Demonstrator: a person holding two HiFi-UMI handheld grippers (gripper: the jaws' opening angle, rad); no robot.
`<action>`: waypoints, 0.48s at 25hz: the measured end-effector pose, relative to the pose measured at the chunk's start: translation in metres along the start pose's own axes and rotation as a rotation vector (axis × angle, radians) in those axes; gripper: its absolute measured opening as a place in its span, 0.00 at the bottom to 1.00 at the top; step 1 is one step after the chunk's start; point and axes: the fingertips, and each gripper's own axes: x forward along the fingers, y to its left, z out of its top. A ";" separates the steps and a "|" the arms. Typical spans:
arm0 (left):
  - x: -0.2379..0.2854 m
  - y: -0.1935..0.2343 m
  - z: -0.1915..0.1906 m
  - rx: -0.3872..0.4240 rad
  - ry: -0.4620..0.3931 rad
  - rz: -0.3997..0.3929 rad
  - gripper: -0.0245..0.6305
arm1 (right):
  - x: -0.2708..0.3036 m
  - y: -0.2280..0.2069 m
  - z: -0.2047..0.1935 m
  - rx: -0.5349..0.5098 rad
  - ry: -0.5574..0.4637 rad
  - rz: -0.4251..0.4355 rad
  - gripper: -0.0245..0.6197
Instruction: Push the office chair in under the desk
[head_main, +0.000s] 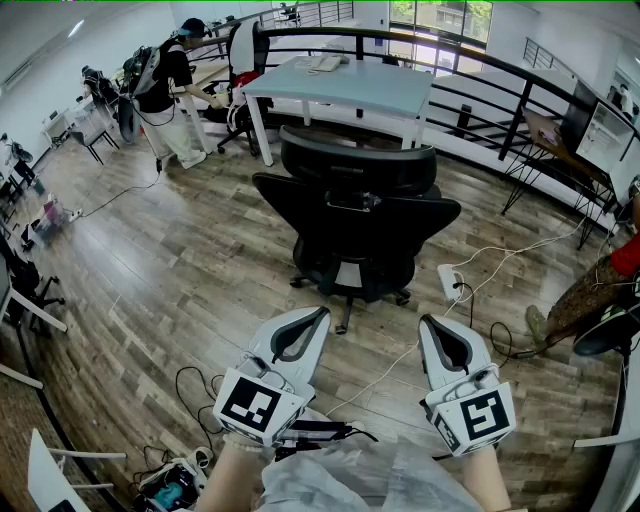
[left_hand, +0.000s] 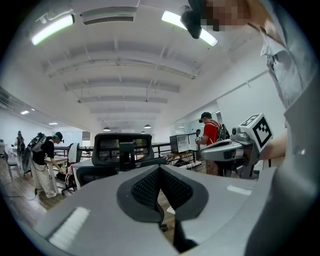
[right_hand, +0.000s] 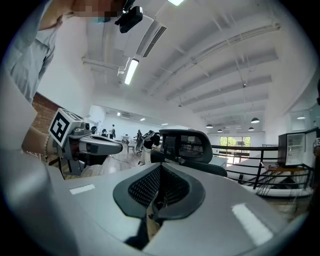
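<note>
Far across the wood floor (head_main: 180, 260), made out the desk (head_main: 340, 88) only in part, with the space beneath it partly screened by the office chair (head_main: 352, 215). Found the chair standing clear of the desk on its near side, back turned this way, seat and much of the wheeled base concealed behind the backrest. Held the left gripper (head_main: 318, 314) and right gripper (head_main: 430, 322) near the chair, not touching it, both with jaws pressed together on nothing.
</note>
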 end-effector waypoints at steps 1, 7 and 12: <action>0.000 -0.001 0.000 0.002 0.003 -0.001 0.02 | 0.000 0.000 0.000 0.000 -0.001 0.002 0.04; 0.004 -0.007 -0.004 0.004 0.013 -0.012 0.02 | -0.001 -0.003 -0.004 -0.002 -0.005 0.005 0.04; 0.006 -0.009 -0.009 -0.011 0.023 -0.014 0.02 | -0.002 -0.003 -0.009 -0.009 0.001 0.007 0.04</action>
